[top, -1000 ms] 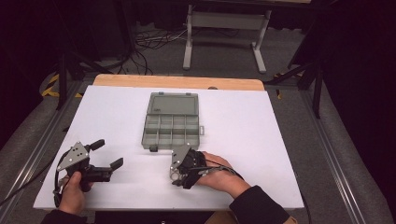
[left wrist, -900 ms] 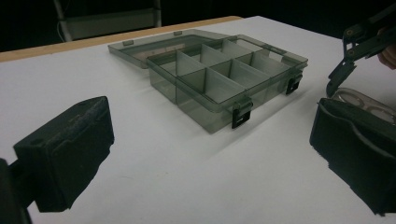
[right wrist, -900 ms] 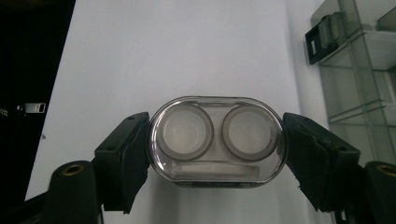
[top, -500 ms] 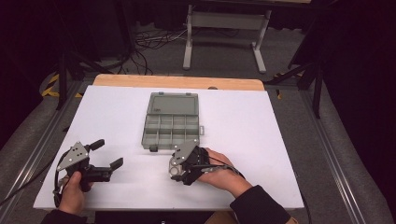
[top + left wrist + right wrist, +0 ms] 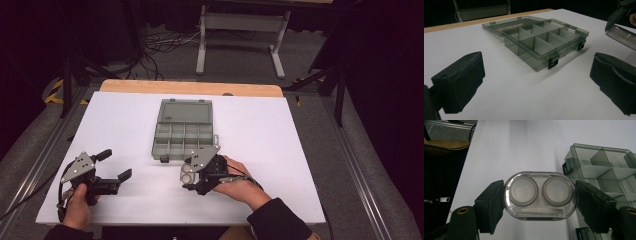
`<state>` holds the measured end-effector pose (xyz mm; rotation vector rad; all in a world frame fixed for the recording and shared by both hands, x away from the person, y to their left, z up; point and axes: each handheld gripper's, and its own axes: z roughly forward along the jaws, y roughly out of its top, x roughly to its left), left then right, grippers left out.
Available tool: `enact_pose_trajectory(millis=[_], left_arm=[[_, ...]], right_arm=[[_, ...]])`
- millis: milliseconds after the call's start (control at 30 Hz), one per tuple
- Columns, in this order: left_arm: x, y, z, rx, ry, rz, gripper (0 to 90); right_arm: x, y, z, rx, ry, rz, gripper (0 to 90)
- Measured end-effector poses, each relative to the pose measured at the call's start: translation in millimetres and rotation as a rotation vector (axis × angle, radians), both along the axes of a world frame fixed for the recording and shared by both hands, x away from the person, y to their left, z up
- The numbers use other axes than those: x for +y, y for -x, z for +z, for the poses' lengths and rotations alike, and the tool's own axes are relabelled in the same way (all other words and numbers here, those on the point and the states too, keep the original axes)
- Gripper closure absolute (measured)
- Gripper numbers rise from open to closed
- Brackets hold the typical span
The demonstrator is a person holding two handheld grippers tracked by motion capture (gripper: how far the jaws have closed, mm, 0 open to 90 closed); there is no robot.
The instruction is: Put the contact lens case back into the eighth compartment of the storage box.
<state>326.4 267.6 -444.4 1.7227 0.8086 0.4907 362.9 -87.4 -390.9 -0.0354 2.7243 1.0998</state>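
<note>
High view, table: a white-topped table [image 5: 280,150] with a bare wooden strip along its far edge carries a smoky-grey translucent plastic organiser box [image 5: 184,131] near the middle, its lid laid flat open on the far side, its divided compartments looking empty.
High view, left gripper [image 5: 115,165]: held low over the near-left part of the table, well apart from the box, jaws spread wide with nothing between them; it looks parked in readiness.
High view, right gripper [image 5: 189,176]: just beside the box's near edge, a small clear item clamped at its tip.
Left gripper view, box: the open compartments face up, two black latches [image 5: 553,61] hanging on the near wall, so the trays are free to receive something from above.
Left gripper view, jaws: both black pads stand far apart over bare white table, holding nothing.
Right gripper view, held thing: a clear oval plastic case with two round white-rimmed wells [image 5: 540,195] sits squeezed end to end between the two black jaws, its flat face toward the camera; gripping the short ends likely keeps it level.
Right gripper view, position: the case hangs above the table, the box's corner close on the right.
Judgement: the case seems bound for a compartment.
</note>
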Motion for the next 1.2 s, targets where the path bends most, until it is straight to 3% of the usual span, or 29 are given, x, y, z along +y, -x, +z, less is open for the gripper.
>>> enact_pose_trajectory(millis=[200, 633, 1200], left_arm=[[0.3, 0.0, 0.1, -0.001, 0.001, 0.0, 0.5], [0.3, 0.0, 0.2, -0.001, -0.003, -0.001, 0.6], [0.0, 0.0, 0.0, -0.001, -0.003, -0.001, 0.5]], right_arm=[[-2.9, -1.4, 4.5, -0.014, -0.015, -0.005, 26.5], [-13.1, -9.4, 16.9, -0.051, 0.002, -0.039, 26.5], [-26.2, -31.2, 32.4, -0.092, 0.004, -0.097, 26.5]])
